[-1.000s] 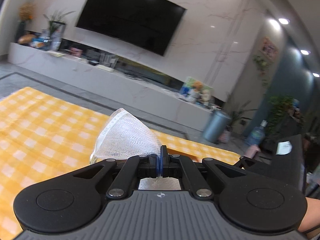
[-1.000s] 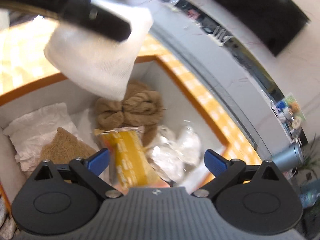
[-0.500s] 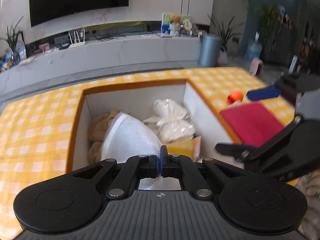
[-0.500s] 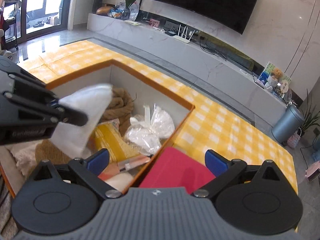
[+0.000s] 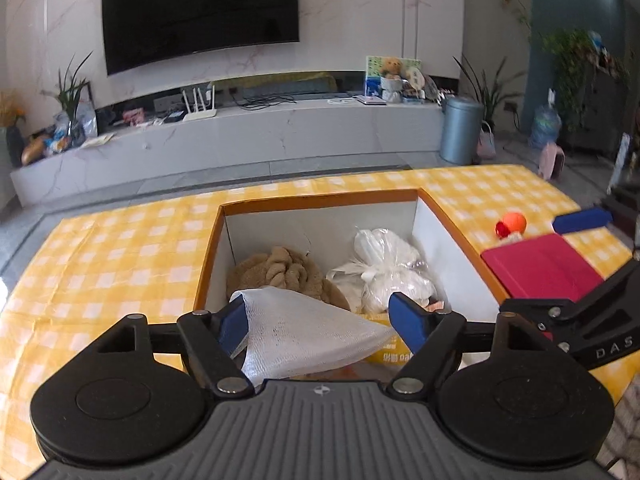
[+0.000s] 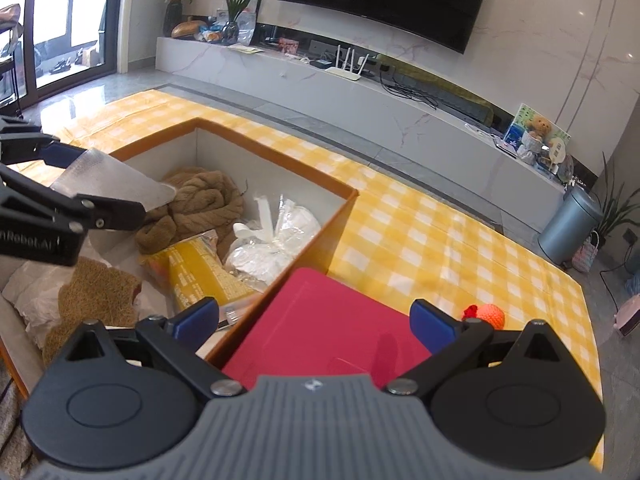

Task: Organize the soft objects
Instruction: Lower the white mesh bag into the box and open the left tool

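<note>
Left gripper (image 5: 318, 322) jaws just sprang wide; white mesh cloth (image 5: 304, 334) loose between them, over box (image 5: 320, 200). Right gripper (image 6: 314, 320) jaws wide, empty, above red pad (image 6: 320, 320).

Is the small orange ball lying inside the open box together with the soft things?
No, the orange ball lies on the checked cloth outside the box, beyond the red pad.

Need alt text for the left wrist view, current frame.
The left tongs stand open above an orange-rimmed white box on a yellow checked tablecloth, their jaws having just opened, with a white mesh cloth loose between them, touching one pad. In the box lie a tan knitted bundle and a clear bag of white stuffing.
</note>
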`<state>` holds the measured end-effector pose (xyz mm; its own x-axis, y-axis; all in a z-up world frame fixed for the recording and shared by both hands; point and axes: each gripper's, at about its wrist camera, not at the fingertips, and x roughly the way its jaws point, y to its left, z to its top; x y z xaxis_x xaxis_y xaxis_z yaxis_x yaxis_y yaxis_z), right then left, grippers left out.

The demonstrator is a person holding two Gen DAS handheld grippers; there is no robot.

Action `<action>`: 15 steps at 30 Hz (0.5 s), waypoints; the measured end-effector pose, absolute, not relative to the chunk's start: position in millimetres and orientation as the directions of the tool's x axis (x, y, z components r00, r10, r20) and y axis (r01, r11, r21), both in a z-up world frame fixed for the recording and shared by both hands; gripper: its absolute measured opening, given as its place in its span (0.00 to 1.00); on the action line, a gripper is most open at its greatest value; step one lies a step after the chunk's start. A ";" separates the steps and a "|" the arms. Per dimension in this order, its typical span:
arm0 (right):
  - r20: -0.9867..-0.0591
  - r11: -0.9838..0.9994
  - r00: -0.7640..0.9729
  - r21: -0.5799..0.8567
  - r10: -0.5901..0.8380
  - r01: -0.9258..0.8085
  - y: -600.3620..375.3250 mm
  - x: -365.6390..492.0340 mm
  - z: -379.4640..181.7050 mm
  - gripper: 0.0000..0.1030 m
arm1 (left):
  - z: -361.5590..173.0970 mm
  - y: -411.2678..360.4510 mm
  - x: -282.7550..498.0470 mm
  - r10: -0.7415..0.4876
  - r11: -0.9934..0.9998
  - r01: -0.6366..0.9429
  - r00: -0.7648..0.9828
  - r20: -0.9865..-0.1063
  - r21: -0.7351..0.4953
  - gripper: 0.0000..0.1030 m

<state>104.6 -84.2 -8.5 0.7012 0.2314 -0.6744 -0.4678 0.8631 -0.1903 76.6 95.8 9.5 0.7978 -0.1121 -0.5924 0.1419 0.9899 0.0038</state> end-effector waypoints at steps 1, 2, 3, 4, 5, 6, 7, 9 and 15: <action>-0.674 0.865 0.702 -0.187 0.231 -0.465 -86.4 103.6 -7.7 0.97 | 10.4 98.4 77.6 -0.118 0.990 0.140 0.800 -0.589 -0.009 0.87; -0.673 0.867 0.702 -0.186 0.230 -0.462 -88.1 103.2 -6.8 0.97 | 11.7 100.5 77.6 -0.123 0.991 0.133 0.802 -0.584 -0.026 0.88; -0.672 0.869 0.704 -0.186 0.228 -0.459 -89.5 102.9 -6.1 0.97 | 13.0 102.5 77.6 -0.128 0.991 0.124 0.804 -0.580 -0.046 0.88; -0.670 0.870 0.708 -0.188 0.226 -0.455 -90.9 102.4 -4.8 0.97 | 14.3 104.7 77.8 -0.136 0.991 0.115 0.806 -0.576 -0.072 0.89; -0.666 0.872 0.711 -0.189 0.224 -0.452 -92.5 101.7 -3.4 0.97 | 15.6 107.6 77.8 -0.147 0.989 0.110 0.807 -0.572 -0.098 0.89; -0.664 0.873 0.713 -0.188 0.225 -0.450 -94.4 101.1 -2.0 0.97 | 15.9 109.3 77.3 -0.159 0.987 0.108 0.806 -0.570 -0.122 0.89; -0.662 0.874 0.714 -0.186 0.226 -0.449 -95.9 100.6 -0.1 0.97 | 17.2 110.9 77.0 -0.167 0.985 0.106 0.804 -0.570 -0.139 0.89; -0.658 0.876 0.718 -0.184 0.228 -0.446 -100.1 99.3 2.5 0.97 | 20.0 113.5 76.7 -0.169 0.982 0.090 0.808 -0.564 -0.165 0.89; -0.646 0.889 0.732 -0.182 0.214 -0.421 -113.6 96.5 8.6 0.97 | 27.1 117.1 75.7 -0.169 0.973 0.049 0.816 -0.553 -0.224 0.89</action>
<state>96.5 -113.6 8.6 0.7323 0.2143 -0.6463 -0.4208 0.8887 -0.1822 75.7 117.1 27.1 0.8159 -0.1688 -0.5529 0.0494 0.9733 -0.2243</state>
